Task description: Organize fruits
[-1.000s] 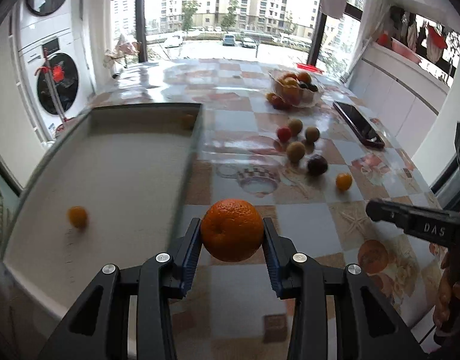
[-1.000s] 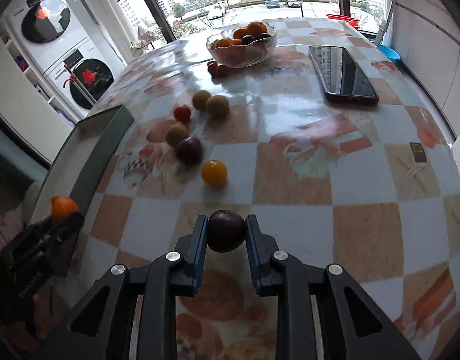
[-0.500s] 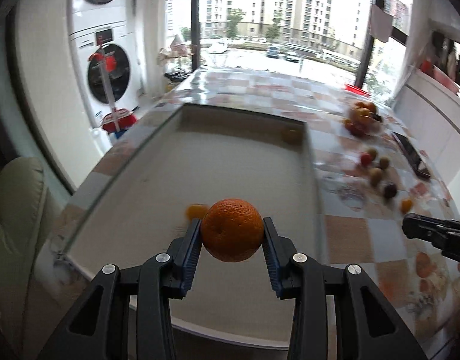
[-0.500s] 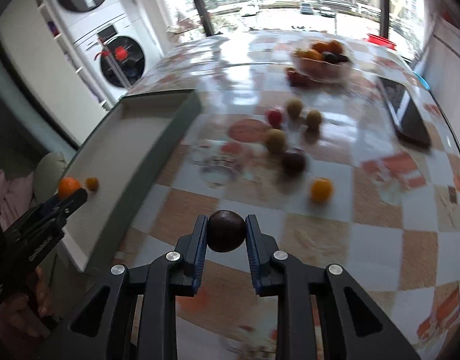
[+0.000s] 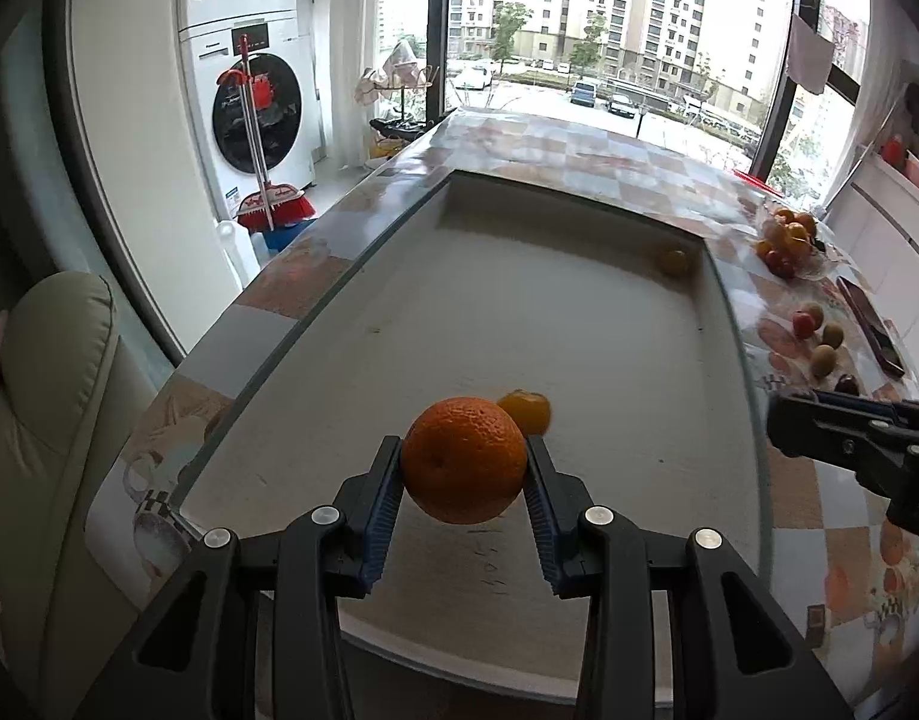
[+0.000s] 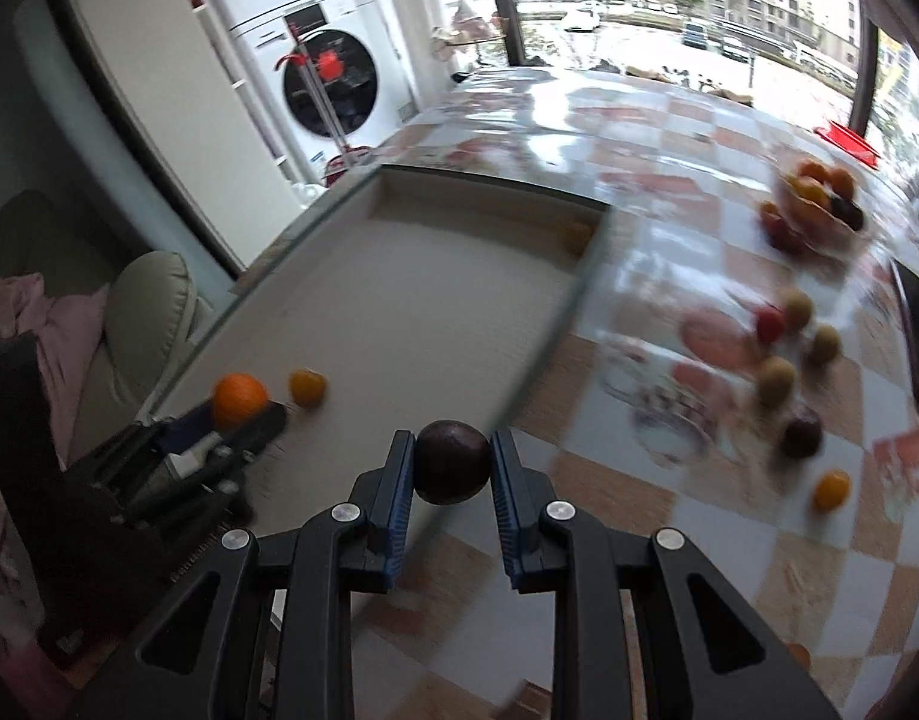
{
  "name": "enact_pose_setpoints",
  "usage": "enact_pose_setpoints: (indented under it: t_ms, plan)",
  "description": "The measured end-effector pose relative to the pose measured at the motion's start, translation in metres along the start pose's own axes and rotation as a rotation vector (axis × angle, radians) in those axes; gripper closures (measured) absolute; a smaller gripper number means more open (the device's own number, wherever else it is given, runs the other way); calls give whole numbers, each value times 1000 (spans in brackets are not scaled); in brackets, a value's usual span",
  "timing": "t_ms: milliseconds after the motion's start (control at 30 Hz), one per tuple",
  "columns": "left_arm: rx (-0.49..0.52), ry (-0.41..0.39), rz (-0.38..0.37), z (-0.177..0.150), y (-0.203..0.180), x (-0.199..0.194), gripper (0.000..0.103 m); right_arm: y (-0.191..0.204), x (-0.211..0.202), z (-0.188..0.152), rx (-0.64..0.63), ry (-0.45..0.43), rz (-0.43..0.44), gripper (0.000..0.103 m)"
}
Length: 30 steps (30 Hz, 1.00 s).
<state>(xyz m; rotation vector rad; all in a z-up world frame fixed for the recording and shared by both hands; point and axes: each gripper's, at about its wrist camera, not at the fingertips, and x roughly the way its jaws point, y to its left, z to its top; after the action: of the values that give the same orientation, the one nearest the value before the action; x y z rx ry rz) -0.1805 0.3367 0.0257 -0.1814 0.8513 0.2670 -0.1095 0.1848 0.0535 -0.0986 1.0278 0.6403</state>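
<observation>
Now, left hand-held gripper (image 5: 464, 463): clamped on round orange fruit (image 5: 463, 459), above shallow grey tray (image 5: 579, 324).
Right hand-held gripper (image 6: 452, 471): clamped on dark purple plum (image 6: 452, 469).

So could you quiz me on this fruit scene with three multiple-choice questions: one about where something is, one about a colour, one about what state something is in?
1. Where does the small yellow-orange fruit nearest the held orange lie?
A. In the glass bowl
B. In the recessed tray
C. On the phone

2. What colour is the fruit in the right hand-held gripper?
A. Dark purple
B. Green
C. White

3. What state is the left hand-held gripper in?
A. Open and empty
B. Lying on the table
C. Shut on the orange

Answers: 1 B, it sits on the pale floor of the recessed tray. 2 A, the dark fruit looks dark purple. 3 C, both pads press the orange's sides.
</observation>
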Motion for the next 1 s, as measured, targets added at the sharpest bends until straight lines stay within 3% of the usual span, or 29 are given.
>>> enact_pose_setpoints:
  t_ms: [200, 233, 267, 333, 400, 567, 600, 667, 833, 1000]
  plan:
    - [-14, 25, 28, 1, 6, 9, 61, 20, 25, 8, -21, 57, 71, 73]
    - [-12, 27, 27, 1, 6, 9, 53, 22, 28, 9, -25, 66, 74, 64]
    - [-8, 27, 30, 0, 5, 9, 36, 24, 30, 8, -31, 73, 70, 45]
    - [-8, 4, 41, -2, 5, 4, 15, 26, 29, 7, -38, 64, 65, 23]
    - [3, -22, 47, -3, 2, 0, 14, 27, 24, 6, -50, 40, 59, 22]
    - [14, 2, 49, -1, -2, 3, 14, 10, 10, 3, -42, 7, -17, 17]
    - [16, -3, 46, -1, -5, 2, 14, 3, 6, 2, -29, -1, -25, 15]
    - [28, -19, 37, 0, -10, -3, 14, -15, 1, -2, 7, -8, -45, 0]
    - [88, -53, -5, 4, -37, -18, 14, -63, -8, -17, 116, 1, -105, 0]
    - [184, -80, -91, 3, -75, -32, 14, -118, -27, -45, 249, -21, -227, 0]
